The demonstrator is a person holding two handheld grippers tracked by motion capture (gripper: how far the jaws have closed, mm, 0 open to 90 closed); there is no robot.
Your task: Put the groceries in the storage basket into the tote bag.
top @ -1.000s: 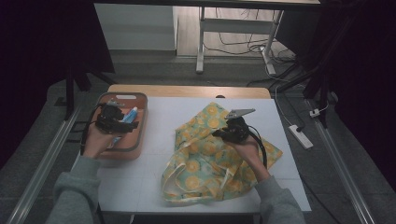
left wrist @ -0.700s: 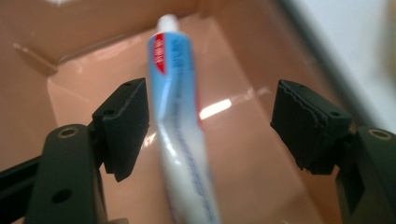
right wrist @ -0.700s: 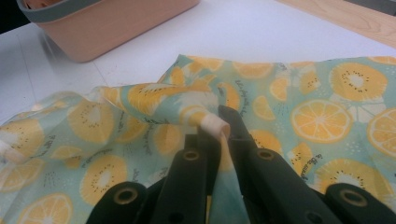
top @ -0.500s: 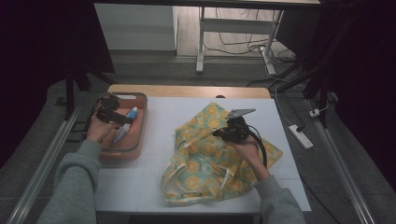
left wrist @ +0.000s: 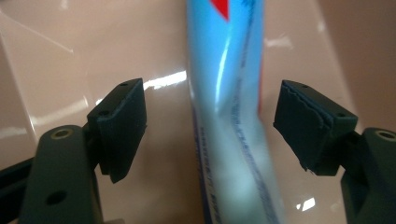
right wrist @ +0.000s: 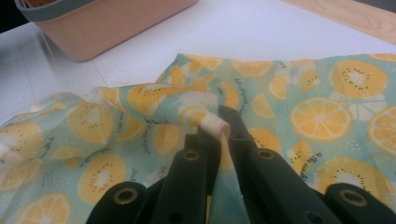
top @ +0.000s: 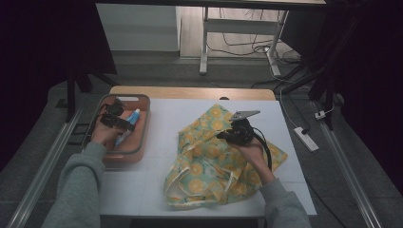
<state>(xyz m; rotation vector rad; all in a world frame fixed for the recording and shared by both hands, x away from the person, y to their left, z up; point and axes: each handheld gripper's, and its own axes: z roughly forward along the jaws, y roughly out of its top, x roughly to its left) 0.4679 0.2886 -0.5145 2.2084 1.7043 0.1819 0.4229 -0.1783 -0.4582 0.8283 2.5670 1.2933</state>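
A blue and white tube [left wrist: 231, 112] with a red mark lies in the pink tray [top: 142, 137] at the table's left. My left gripper [left wrist: 210, 123] hangs over it, open, one jaw on each side of the tube and neither touching it. In the high view the tube [top: 128, 126] shows beside my left gripper [top: 114, 118]. A green cloth bag with an orange-slice print [top: 209, 161] lies crumpled right of centre. My right gripper [right wrist: 217, 126] is shut on the bag's cream-edged rim [right wrist: 212, 123] and holds it a little raised; in the high view my right gripper [top: 228, 135] sits on the bag.
The pink tray [right wrist: 107, 28] stands at the far left of the right gripper view. Bare white tabletop [top: 161, 114] lies between tray and bag. A wooden strip [top: 190, 92] runs along the far edge. Cables and a power strip [top: 304, 137] lie on the floor to the right.
My left gripper has moved toward the far end of the tray and come down over the tube. The right gripper has stayed where it was, shut on the bag.
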